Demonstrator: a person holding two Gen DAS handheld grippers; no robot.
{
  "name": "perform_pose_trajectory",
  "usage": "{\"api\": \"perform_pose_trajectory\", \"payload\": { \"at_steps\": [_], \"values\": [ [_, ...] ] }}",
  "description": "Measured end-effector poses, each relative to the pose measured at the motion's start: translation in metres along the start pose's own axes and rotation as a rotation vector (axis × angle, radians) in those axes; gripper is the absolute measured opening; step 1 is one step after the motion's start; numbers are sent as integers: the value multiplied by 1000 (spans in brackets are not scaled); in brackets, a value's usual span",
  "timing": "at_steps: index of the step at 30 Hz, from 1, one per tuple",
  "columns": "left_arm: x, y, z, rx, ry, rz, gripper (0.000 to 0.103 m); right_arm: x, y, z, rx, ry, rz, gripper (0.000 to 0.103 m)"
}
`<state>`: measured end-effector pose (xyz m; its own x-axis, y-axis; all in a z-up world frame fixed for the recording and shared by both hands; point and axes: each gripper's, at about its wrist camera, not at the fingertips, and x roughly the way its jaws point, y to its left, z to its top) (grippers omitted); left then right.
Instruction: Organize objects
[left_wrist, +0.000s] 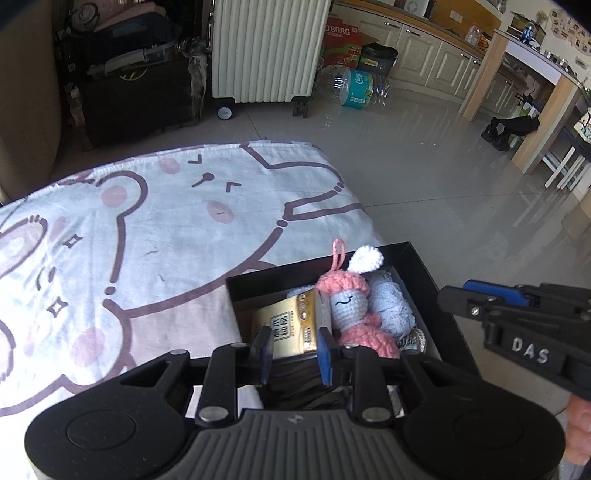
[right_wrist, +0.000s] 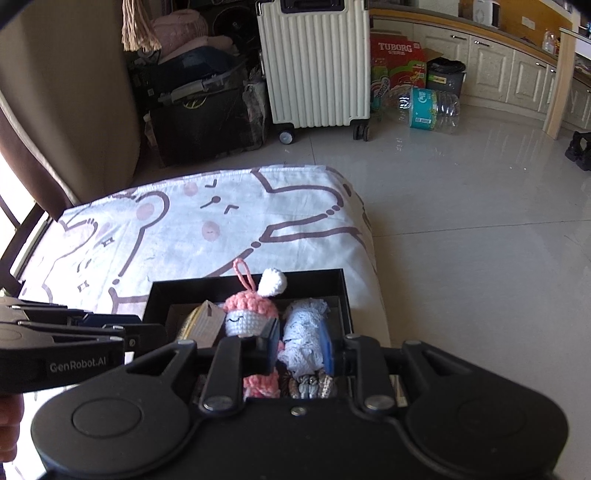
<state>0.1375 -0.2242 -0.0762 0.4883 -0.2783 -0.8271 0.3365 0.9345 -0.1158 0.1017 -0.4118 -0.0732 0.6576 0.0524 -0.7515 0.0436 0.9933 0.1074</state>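
— What's in the black box (left_wrist: 439, 280) on the blanket-covered counter (left_wrist: 166, 236)?
— A pink-and-white crochet doll (right_wrist: 245, 314) with a loop, white lace (right_wrist: 304, 332), and a gold packet (left_wrist: 291, 325).
— The jaws?
— Left gripper (left_wrist: 293, 349) clamps the gold packet; right gripper (right_wrist: 301, 341) grasps the white lace.

Near wall of black rectangular box (left_wrist: 417, 258) hidden behind left gripper (left_wrist: 294, 350) body. Lower end of gold rectangular pack (left_wrist: 291, 325) covered by blue pads; print too blurred to read. Body of pink-and-white crocheted doll (right_wrist: 245, 314) partly behind right gripper (right_wrist: 301, 349). White lace bundle (right_wrist: 304, 332) between fingers, contact unclear. Small patterned pieces (right_wrist: 310, 386) below it too dark to identify. Cartoon-print blanket (left_wrist: 147, 229) cut off at left edge.
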Motion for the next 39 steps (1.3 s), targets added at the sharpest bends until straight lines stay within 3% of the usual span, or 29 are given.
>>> {"api": "perform_pose_trajectory", "payload": {
  "at_steps": [12,22,34,39],
  "values": [
    [-47,19,-11,43,-33,18,41,-46,19,-6,12,-81,-26,29],
    [-76,27,-29,91,-94,37,64,-66,27,-29,46,-84,-50,33],
    [-77,36,-48,71,-106,72,98,-77,33,-55,54,-68,-129,66],
    [-74,38,-53,78,-110,87,103,-78,33,-63,60,-60,-155,81]
  ]
}}
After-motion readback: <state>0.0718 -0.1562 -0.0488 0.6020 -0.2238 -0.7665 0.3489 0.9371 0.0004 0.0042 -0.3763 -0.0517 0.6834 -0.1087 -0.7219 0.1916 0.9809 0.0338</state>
